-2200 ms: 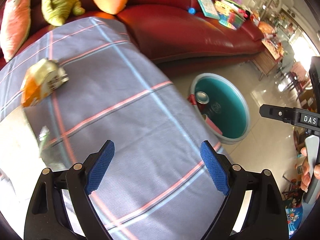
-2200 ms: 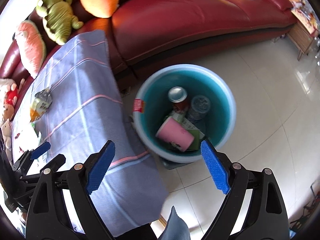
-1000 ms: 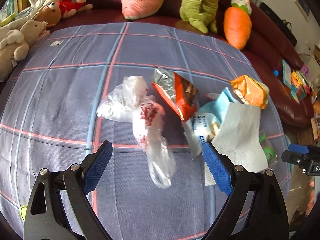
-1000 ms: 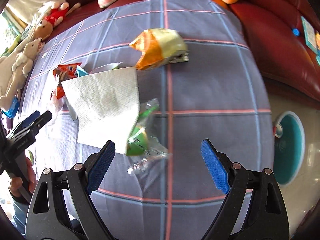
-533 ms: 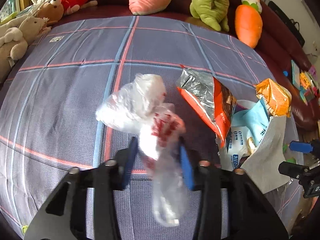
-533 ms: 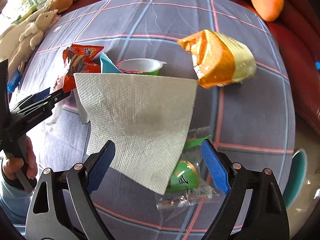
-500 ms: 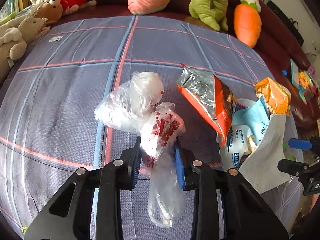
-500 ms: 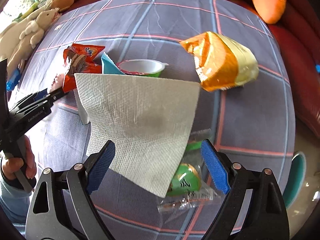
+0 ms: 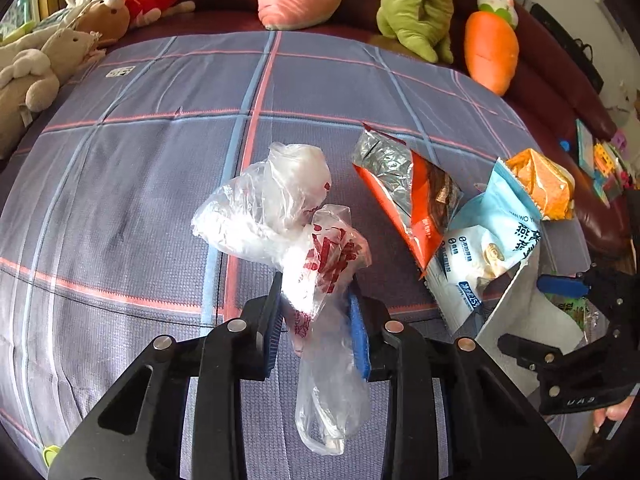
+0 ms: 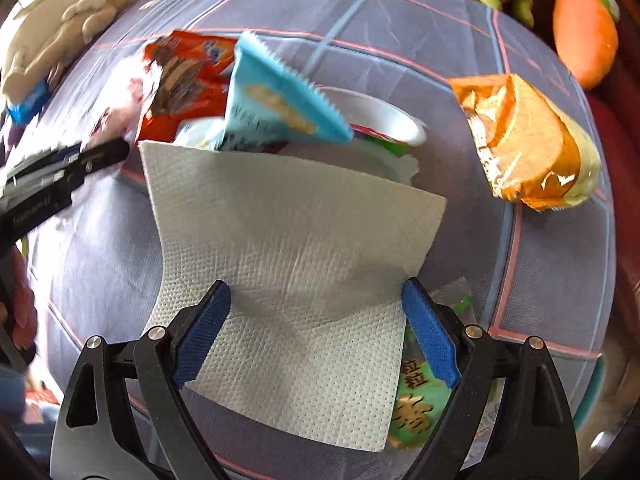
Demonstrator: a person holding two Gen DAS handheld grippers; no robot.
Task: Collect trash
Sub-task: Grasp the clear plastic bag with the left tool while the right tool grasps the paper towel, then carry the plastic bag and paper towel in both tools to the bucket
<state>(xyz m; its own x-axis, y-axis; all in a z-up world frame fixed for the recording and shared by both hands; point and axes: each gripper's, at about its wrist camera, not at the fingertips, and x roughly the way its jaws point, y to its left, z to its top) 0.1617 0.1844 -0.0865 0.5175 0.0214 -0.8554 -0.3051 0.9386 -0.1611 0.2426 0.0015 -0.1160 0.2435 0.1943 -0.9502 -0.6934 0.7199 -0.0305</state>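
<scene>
Left hand-held gripper [image 9: 316, 312] is clamped on the plastic bag [image 9: 288, 216] left of the chip packet [image 9: 408, 196]. Right hand-held gripper [image 10: 316, 332] gapes over the napkin [image 10: 296, 248]. Both seem floppy, featherlight; I'd pinch bunched middles.

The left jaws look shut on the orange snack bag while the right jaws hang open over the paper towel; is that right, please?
Not quite: the left wrist view shows the left gripper shut on the clear plastic bag, not the orange snack bag. The right gripper is open over the paper towel.
</scene>
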